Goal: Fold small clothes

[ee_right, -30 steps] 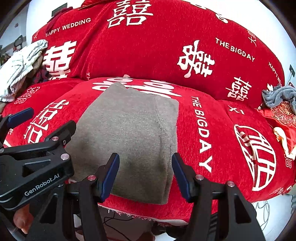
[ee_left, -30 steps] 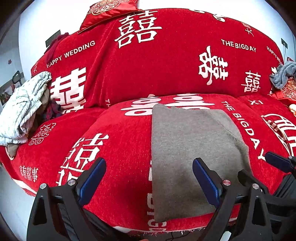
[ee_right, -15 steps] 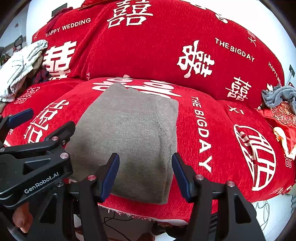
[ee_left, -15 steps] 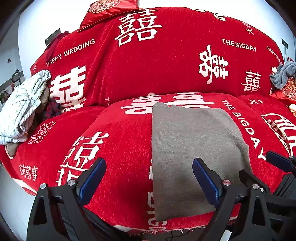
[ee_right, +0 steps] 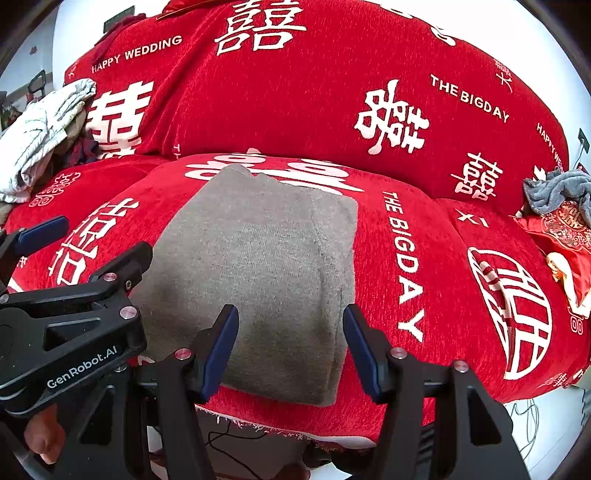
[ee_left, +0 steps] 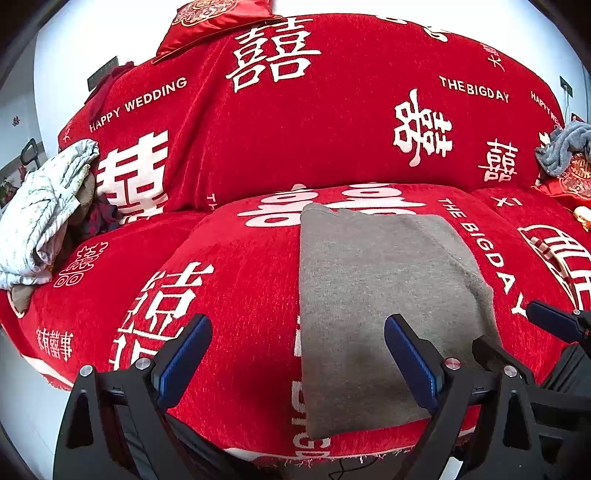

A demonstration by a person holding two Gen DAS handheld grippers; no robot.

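Observation:
A grey knitted garment point(ee_left: 373, 295) lies folded flat in a rectangle on the middle seat of a red sofa point(ee_left: 229, 291); it also shows in the right wrist view point(ee_right: 258, 258). My left gripper point(ee_left: 297, 354) is open and empty, held in front of the garment's near left edge. My right gripper point(ee_right: 290, 350) is open and empty, in front of the garment's near right corner. The left gripper point(ee_right: 48, 243) shows at the left of the right wrist view. Neither touches the cloth.
A pale crumpled garment pile point(ee_left: 40, 218) lies on the sofa's left end. A grey-blue cloth point(ee_left: 565, 147) and a red cushion point(ee_right: 565, 229) lie at the right end. Another red cushion point(ee_left: 218, 18) sits on top of the backrest. The sofa's front edge point(ee_right: 295, 432) is just below the grippers.

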